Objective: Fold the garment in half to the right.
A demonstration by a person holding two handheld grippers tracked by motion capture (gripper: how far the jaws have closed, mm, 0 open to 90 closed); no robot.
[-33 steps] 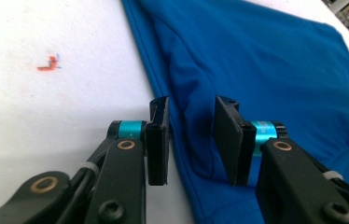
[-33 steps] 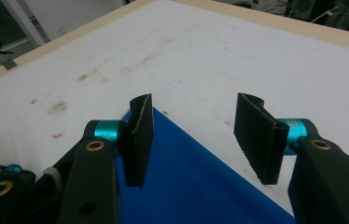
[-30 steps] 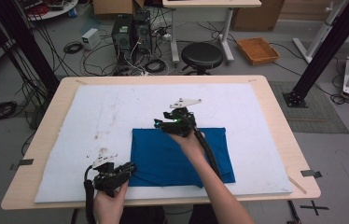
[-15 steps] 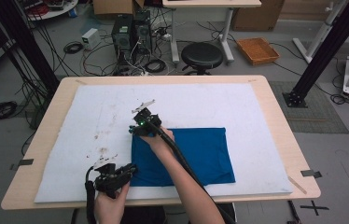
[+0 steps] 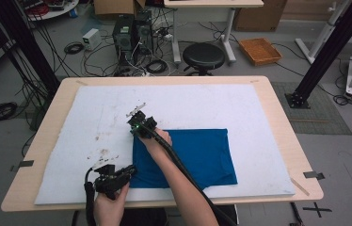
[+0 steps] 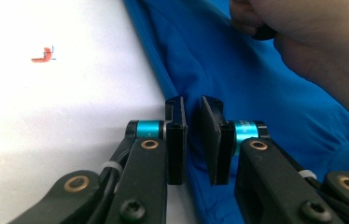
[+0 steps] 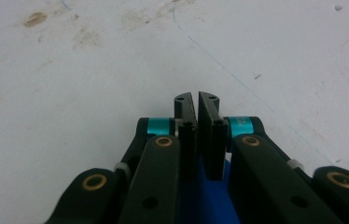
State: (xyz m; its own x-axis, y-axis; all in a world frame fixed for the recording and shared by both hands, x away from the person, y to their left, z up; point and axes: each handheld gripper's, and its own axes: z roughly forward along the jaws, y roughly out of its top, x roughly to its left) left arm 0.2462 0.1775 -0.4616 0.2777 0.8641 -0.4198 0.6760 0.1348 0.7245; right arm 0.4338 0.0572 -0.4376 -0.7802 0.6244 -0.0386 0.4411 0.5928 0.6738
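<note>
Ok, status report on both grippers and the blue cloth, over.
Left gripper shut on folded blue cloth near corner. Right gripper just closed on far corner. Nothing in the way.

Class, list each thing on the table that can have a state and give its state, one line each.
Blue cloth: folded into a flat rectangle on the white mat.
Left hand-held gripper: jaws have just been closing, pinching the cloth's near left edge.
Right hand-held gripper: jaws have just been closing, shut on the cloth's far left corner.
White mat: flat, stained at the left.
</note>
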